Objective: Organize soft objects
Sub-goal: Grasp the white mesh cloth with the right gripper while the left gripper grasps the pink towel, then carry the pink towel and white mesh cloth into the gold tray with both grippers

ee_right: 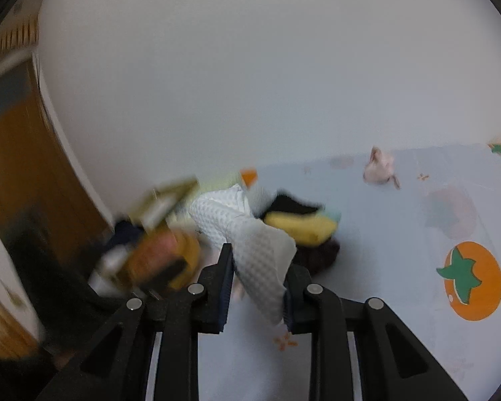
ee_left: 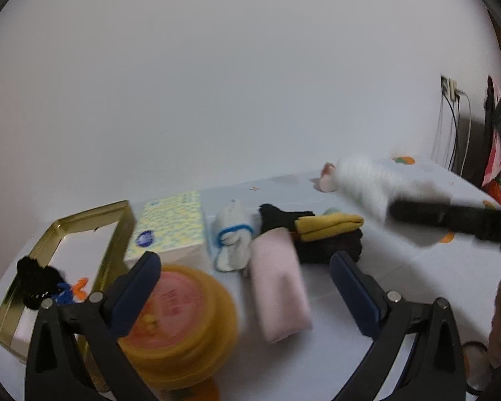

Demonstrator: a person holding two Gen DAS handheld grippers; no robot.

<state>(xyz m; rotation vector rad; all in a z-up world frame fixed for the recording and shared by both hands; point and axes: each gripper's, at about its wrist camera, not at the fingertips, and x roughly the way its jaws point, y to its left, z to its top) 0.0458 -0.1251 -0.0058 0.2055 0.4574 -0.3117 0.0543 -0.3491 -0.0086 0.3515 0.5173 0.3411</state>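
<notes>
Right gripper (ee_right: 256,287) is clamped on a white embossed paper towel (ee_right: 250,234), which stands up between its two black fingers (ee_right: 221,277) above the counter (ee_right: 384,267). Seen from the left wrist view, that towel is a blurred white shape held in the air at the right. Left gripper (ee_left: 247,284) hangs with its jaws spread wide, nothing between them, over a rolled pink cloth (ee_left: 279,287) lying on the counter. Just left of the pink roll sits a round yellow tin with a pink lid (ee_left: 180,317), partly hidden by the left finger. Behind them, in a row, are a tissue box (ee_left: 172,227), a white sock with blue trim (ee_left: 233,237), and a folded yellow cloth (ee_left: 327,225) resting on dark cloths. A gold rectangular tin (ee_left: 83,230) stands at far left with a black item on its rim. A small pink object (ee_right: 379,167) lies apart, farther back.
</notes>
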